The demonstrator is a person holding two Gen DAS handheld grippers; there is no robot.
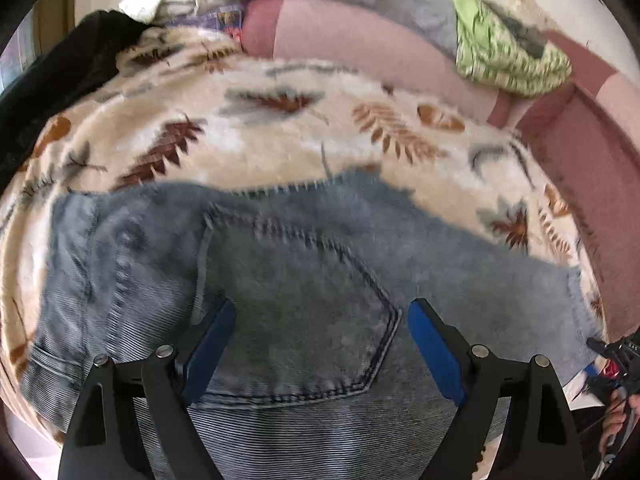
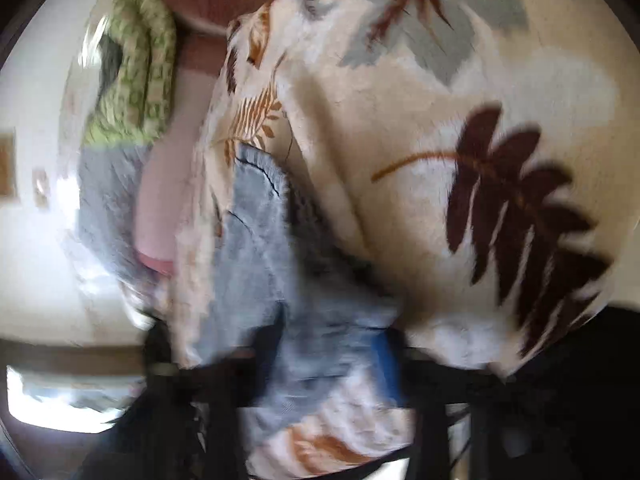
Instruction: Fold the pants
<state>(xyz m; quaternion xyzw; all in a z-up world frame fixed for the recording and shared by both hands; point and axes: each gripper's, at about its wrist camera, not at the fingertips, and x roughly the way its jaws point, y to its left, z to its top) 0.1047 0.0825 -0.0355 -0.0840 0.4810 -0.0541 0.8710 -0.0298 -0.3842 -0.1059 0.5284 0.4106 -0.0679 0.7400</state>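
The pants point(image 1: 304, 280), pale blue denim, lie spread on a leaf-patterned blanket point(image 1: 280, 140) covering a bed or sofa; which of the two cannot be told. The left gripper point(image 1: 320, 332) stands released, its blue pads point(image 1: 436, 356) wide apart and hovering directly above the back pocket point(image 1: 296, 320), with no cloth between them. From this gripper the garment runs crosswise, its long axis extending to the left and right ahead of the fingers, with a frayed cut edge at the far right. The right gripper point(image 2: 332, 344) appears in a heavily blurred view; its jaws are drawn nearly together with denim bunched between them, and it is judged to be clenched on the pants point(image 2: 260, 240) at an edge, though the contact itself is not sharp. The left gripper is over the middle of the cloth, the right at its margin. The coming fold is judged to turn on carrying the held edge along that crosswise axis.
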